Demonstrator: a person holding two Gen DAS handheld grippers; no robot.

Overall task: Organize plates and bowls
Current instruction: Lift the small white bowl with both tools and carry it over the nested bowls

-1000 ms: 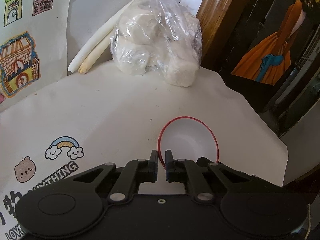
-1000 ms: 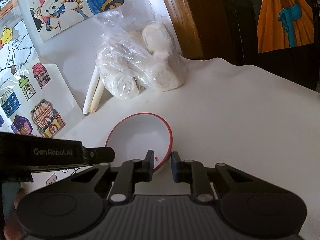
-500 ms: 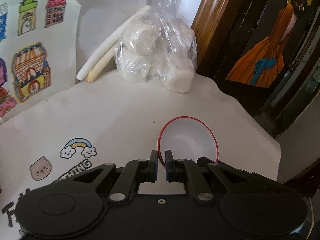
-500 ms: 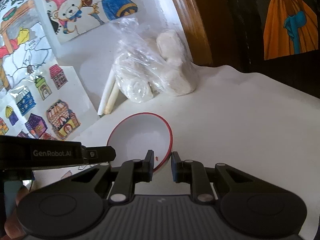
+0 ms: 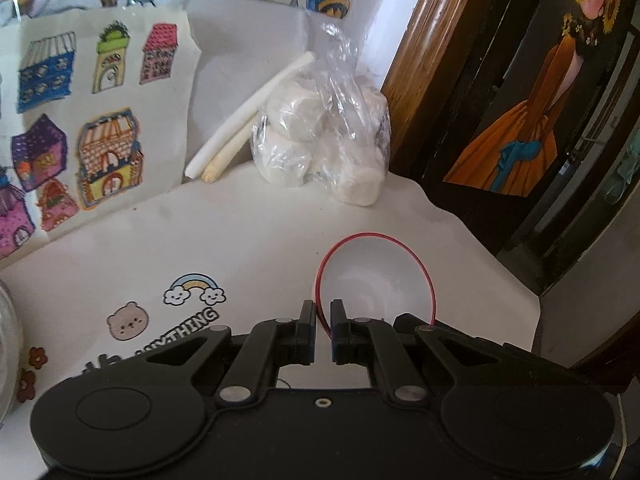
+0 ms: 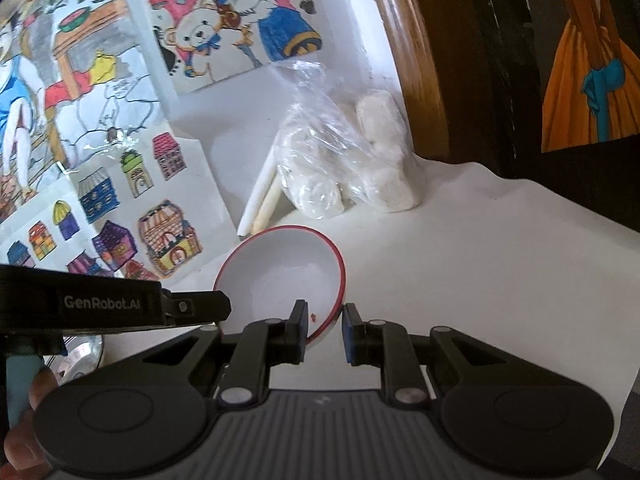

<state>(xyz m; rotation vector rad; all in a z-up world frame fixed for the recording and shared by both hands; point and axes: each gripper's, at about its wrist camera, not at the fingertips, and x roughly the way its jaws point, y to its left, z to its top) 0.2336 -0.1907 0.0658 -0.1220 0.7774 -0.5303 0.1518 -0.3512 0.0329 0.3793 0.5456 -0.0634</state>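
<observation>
Left gripper [image 5: 322,312] and right gripper [image 6: 324,316] each pinch the rim of 1 red-edged white bowl [image 5: 376,276], carried tilted between them above the white table [image 5: 256,232], with a bag [image 5: 324,144] of white lumps beyond; the bowl looks mid-transfer, and setting it down calls for both hands lowering together before either lets go

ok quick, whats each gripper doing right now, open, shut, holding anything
Left gripper: shut on the rim of the red-rimmed bowl.
Right gripper: shut on the opposite side of the same bowl's rim.
</observation>
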